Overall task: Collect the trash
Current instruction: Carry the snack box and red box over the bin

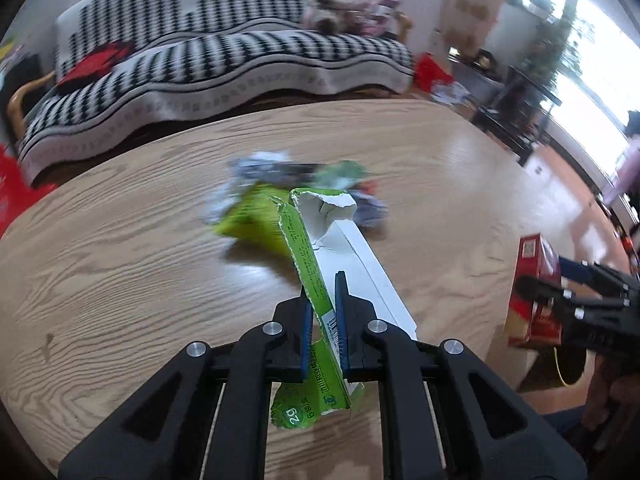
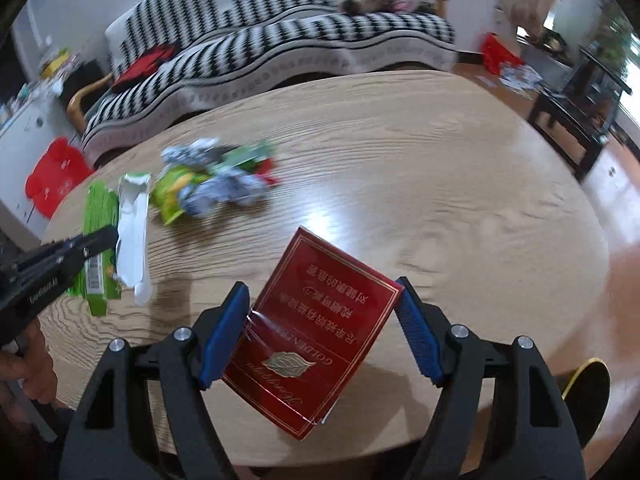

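A torn green and white carton (image 1: 344, 248) hangs tilted above the wooden table (image 1: 120, 264), with my left gripper (image 1: 323, 292) shut on its green side wall. The same carton (image 2: 100, 216) and left gripper (image 2: 106, 238) show at the left of the right wrist view. My right gripper (image 2: 320, 286) is shut on a red cigarette box (image 2: 316, 328), its blue pads pressing the box's two sides, and the box is lifted off the table (image 2: 440, 184). The left wrist view has that red box (image 1: 536, 256) at its right edge. A pile of crumpled wrappers (image 1: 280, 192) (image 2: 216, 184) lies mid-table.
A black and white patterned sofa (image 1: 240, 60) runs behind the table. A red plastic stool (image 2: 52, 176) stands at the left, a dark side table (image 2: 572, 120) at the right. A black round object with a yellow rim (image 2: 588, 384) sits below the table's near right edge.
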Tool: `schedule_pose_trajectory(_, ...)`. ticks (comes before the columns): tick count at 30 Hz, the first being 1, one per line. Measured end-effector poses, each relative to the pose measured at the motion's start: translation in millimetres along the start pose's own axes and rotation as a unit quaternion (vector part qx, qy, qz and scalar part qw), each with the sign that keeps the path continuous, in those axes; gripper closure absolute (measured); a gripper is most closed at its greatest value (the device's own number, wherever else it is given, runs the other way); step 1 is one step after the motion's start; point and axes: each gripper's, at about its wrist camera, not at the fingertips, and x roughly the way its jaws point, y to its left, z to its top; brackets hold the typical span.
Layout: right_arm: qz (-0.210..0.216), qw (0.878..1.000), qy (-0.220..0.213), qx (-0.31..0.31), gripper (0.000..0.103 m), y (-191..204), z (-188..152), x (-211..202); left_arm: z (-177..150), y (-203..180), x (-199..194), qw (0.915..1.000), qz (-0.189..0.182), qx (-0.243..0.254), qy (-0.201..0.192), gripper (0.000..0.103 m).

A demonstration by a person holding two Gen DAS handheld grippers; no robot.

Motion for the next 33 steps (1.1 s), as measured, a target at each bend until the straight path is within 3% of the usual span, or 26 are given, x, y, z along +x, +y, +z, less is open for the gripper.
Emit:
schedule_pose_trajectory(5,-0.023,0.998,-0.011,0.058,0.031,-73.4,-9.0,-24.6,0.8,-65.5,10.4,0.9981,-0.039,0.046,0.013,0.094)
schedule_pose_trajectory(10,-0.047,0.992,-0.025,0.114,0.031,-141.1,-22.3,-49.7,-5.4,-146.7,23.4,0.9906,-0.09,0.098,0.029,0.094)
schedule_pose_trajectory(17,-0.086,0.974,-0.04,0.207,0.031,-243.1,-61.0,-85.0,-25.7,-268.6,48.8,0.9683,-0.174,0.17,0.057,0.094)
schedule_pose_trajectory(23,-0.13,0.941,-0.051,0.308,0.031,-333.7,-110.4,-118.1,-56.5,-362.1,70.3,0.9418,-0.241,0.218,0.086,0.094)
schedule_pose_trajectory(26,-0.155,0.916,-0.058,0.364,0.031,-375.7,-141.8,-137.2,-69.1,-404.1,84.8,0.9273,-0.275,0.231,0.105,0.094)
schedule_pose_trajectory(31,-0.188,0.878,-0.062,0.436,0.031,-420.7,-182.3,-154.7,-93.6,-463.6,101.7,0.9048,-0.322,0.245,0.132,0.094)
schedule_pose_trajectory(33,-0.197,0.868,-0.061,0.451,0.031,-432.1,-192.8,-158.5,-105.2,-487.1,109.3,0.8957,-0.338,0.251,0.143,0.094)
